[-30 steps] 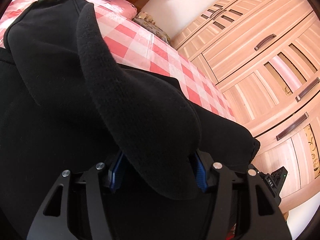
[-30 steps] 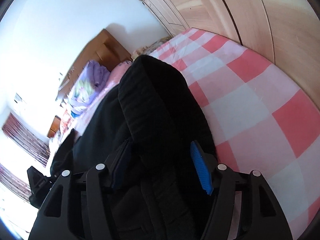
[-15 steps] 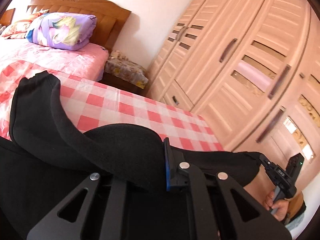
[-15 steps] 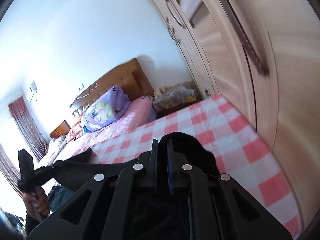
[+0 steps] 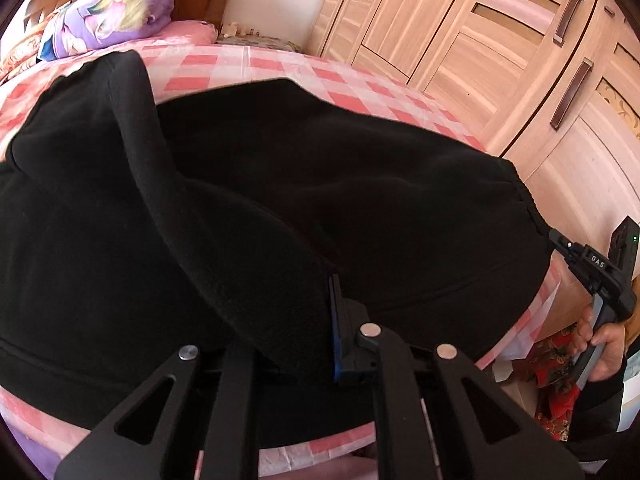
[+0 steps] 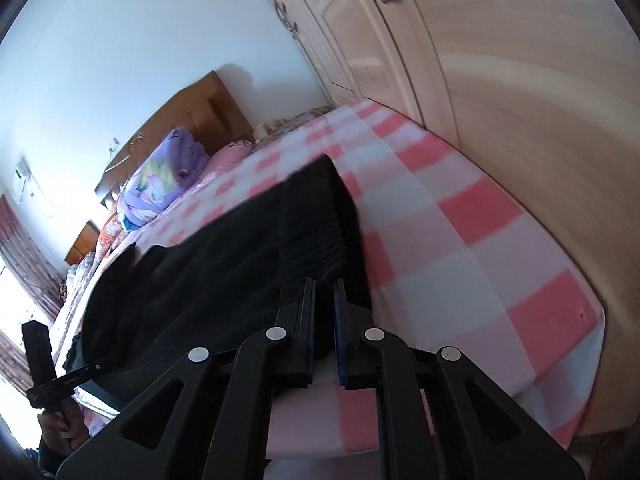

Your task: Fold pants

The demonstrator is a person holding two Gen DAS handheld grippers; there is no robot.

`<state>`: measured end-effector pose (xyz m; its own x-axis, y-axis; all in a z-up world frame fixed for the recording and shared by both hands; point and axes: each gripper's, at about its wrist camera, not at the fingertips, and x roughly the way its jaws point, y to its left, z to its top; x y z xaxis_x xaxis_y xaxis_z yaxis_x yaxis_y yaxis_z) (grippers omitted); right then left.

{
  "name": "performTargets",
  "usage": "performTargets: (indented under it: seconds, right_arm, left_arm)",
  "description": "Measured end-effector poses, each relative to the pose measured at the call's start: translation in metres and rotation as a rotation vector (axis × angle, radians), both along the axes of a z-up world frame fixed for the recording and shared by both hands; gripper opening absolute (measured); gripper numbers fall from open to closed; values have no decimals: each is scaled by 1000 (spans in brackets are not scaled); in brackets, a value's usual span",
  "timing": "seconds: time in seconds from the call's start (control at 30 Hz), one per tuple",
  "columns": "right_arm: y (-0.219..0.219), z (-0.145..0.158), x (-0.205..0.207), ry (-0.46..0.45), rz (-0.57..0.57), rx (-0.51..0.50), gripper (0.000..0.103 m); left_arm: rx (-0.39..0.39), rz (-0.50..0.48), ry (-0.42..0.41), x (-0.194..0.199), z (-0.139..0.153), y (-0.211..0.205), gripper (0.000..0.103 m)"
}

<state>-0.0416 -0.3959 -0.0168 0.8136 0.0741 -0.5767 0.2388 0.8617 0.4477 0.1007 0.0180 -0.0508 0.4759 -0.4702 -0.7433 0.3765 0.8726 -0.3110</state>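
Observation:
Black fleece pants (image 5: 360, 200) lie across the pink-checked bed (image 5: 360, 92). In the left wrist view my left gripper (image 5: 320, 308) is shut on a raised fold of the pants; one blue pad (image 5: 335, 320) shows and the other finger is buried under fabric. My right gripper (image 6: 324, 300) is shut on the ribbed edge of the pants (image 6: 308, 232) near the bed's corner. The cloth stretches between both grippers. Each gripper appears in the other's view: the right gripper (image 5: 592, 268) at the pants' far end, the left gripper (image 6: 92, 368) at the lower left.
A wooden wardrobe (image 5: 500, 40) runs close along the bed's far side. A folded purple quilt (image 5: 108, 16) and the headboard (image 6: 192, 120) sit at the head of the bed. A person's hand (image 5: 604, 344) grips the right handle beside red patterned cloth (image 5: 556, 360).
Both grippers stood open around the black fabric a second ago and are now shut on it. Both hands have shifted sideways, and the pants now lie stretched out between them.

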Motion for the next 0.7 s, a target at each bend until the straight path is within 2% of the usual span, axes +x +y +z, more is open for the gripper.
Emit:
performTargets:
  seconds: [0.07,0.13,0.2,0.33,0.43,0.47,0.53,0.57,0.6,0.63,0.7]
  right_arm:
    - [0,5,-2,-18,0,7,11]
    - [5,15,-5,-36,6,-29,11]
    - [9,19,-5,-30,8,-50,11]
    - [7,-5,0,48,-14,-56,11]
    - [3,-6,-5,45,-15,-31,13]
    - [4,0,-6,43,-6,-40,24]
    - [11,13,-9,58,-22,-105,46]
    - [15,19,-12,48,-25,-132,65]
    - [22,29,-18,10,-19,-164,73]
    - [31,37,-22,-34,16,-182,73]
    - [54,44,-24,-73,110,-201,72]
  left_arm:
    - [-8,1,-2,-1,5,3,10]
    - [-11,1,-18,-4,13,5,10]
    - [14,-4,-41,-7,17,3,11]
    - [38,-6,-7,-3,0,0,14]
    - [64,-15,-34,-8,2,-1,18]
    - [74,-19,-36,-9,3,-1,20]
    - [85,-7,-37,-10,7,0,40]
    - [78,2,-41,-11,9,3,64]
    - [59,2,-48,-13,11,6,69]
    - [33,0,-55,-15,13,9,69]
    - [38,1,-56,-18,12,10,69]
